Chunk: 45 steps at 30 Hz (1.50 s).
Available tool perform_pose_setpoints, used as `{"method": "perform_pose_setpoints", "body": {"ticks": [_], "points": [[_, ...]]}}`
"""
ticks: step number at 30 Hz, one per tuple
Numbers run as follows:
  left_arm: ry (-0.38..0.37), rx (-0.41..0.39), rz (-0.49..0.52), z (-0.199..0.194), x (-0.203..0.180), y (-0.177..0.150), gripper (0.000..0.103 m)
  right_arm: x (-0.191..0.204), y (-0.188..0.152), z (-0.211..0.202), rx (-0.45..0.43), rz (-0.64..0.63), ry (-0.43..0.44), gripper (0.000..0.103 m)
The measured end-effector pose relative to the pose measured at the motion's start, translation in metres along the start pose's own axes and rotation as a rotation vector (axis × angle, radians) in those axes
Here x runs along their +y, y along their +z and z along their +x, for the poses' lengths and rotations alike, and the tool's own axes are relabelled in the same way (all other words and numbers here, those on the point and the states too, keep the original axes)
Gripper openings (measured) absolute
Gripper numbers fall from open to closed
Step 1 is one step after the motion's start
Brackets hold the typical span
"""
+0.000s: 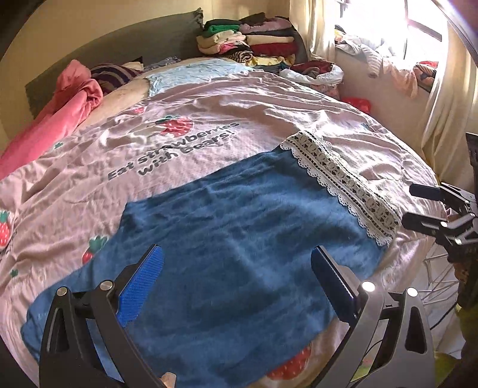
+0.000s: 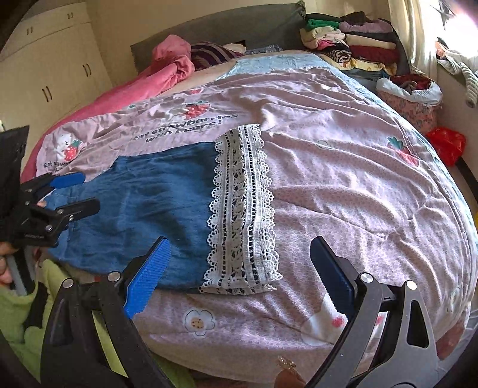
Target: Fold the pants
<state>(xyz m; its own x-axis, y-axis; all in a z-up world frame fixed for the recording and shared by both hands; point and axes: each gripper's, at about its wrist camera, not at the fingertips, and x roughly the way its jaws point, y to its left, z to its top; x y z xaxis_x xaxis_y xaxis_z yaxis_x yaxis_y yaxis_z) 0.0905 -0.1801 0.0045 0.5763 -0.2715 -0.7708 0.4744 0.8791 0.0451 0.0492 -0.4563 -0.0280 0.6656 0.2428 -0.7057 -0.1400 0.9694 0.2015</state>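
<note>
Pants (image 1: 227,238) of blue cloth, trimmed with a white lace band (image 1: 340,185) at the leg end, are laid flat near the front edge of a bed covered by a pink strawberry-print quilt (image 1: 245,101). Both tools are held with jaws spread wide and nothing gripped: the left gripper (image 1: 237,286) above the blue cloth, the right gripper (image 2: 240,274) above the lace. Folded clothes (image 1: 254,38) are stacked by the headboard.

Strong daylight from the window (image 1: 418,27) blows out the upper right of both views, a glare streak crosses the corner, fisheye bends the bed (image 2: 343,185) edges, dark vignette at rims, otherwise sharp.
</note>
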Motion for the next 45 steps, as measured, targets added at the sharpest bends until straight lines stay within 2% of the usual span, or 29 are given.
{"method": "perform_pose_setpoints", "body": {"ticks": [8, 13, 21, 24, 26, 27, 28, 29, 31, 33, 35, 36, 37, 38, 42, 45], "points": [[-0.019, 0.021, 0.043, 0.034, -0.004, 0.025, 0.098, -0.005, -0.004, 0.012, 0.026, 0.029, 0.028, 0.088], [-0.092, 0.023, 0.079, 0.066, -0.007, 0.051, 0.098, -0.008, -0.005, 0.024, 0.056, 0.057, 0.065, 0.088], [-0.158, 0.083, 0.128, 0.131, -0.007, 0.09, 0.098, -0.013, -0.005, 0.044, 0.111, 0.099, 0.099, 0.088], [-0.22, 0.112, 0.14, 0.151, -0.007, 0.097, 0.098, -0.013, -0.006, 0.05, 0.112, 0.101, 0.102, 0.088], [-0.284, 0.129, 0.13, 0.161, -0.009, 0.098, 0.097, -0.012, -0.005, 0.05, 0.105, 0.091, 0.107, 0.08], [-0.315, 0.135, 0.116, 0.164, -0.01, 0.099, 0.097, -0.011, -0.003, 0.049, 0.094, 0.086, 0.121, 0.07], [-0.341, 0.135, 0.097, 0.166, -0.01, 0.099, 0.093, -0.011, -0.001, 0.048, 0.082, 0.086, 0.141, 0.066], [-0.364, 0.13, 0.087, 0.167, -0.011, 0.1, 0.081, -0.011, 0.001, 0.049, 0.074, 0.089, 0.16, 0.066], [-0.408, 0.12, 0.075, 0.166, -0.015, 0.101, 0.068, -0.011, 0.004, 0.058, 0.083, 0.09, 0.162, 0.066], [-0.419, 0.127, 0.079, 0.167, -0.02, 0.1, 0.061, -0.009, 0.005, 0.064, 0.081, 0.092, 0.168, 0.064], [-0.432, 0.125, 0.076, 0.167, -0.022, 0.099, 0.049, -0.006, 0.006, 0.065, 0.076, 0.081, 0.178, 0.057], [-0.444, 0.123, 0.073, 0.166, -0.022, 0.098, 0.045, -0.004, 0.008, 0.066, 0.074, 0.077, 0.193, 0.046], [-0.461, 0.121, 0.075, 0.165, -0.024, 0.097, 0.034, -0.004, 0.009, 0.067, 0.076, 0.077, 0.206, 0.039], [-0.473, 0.121, 0.079, 0.164, -0.025, 0.096, 0.028, -0.003, 0.01, 0.068, 0.077, 0.077, 0.215, 0.037], [-0.469, 0.112, 0.077, 0.16, -0.026, 0.094, 0.023, -0.001, 0.014, 0.065, 0.068, 0.064, 0.223, 0.018], [-0.485, 0.098, 0.052, 0.156, -0.02, 0.093, 0.018, 0.007, 0.02, 0.057, 0.046, 0.039, 0.242, 0.016]]}}
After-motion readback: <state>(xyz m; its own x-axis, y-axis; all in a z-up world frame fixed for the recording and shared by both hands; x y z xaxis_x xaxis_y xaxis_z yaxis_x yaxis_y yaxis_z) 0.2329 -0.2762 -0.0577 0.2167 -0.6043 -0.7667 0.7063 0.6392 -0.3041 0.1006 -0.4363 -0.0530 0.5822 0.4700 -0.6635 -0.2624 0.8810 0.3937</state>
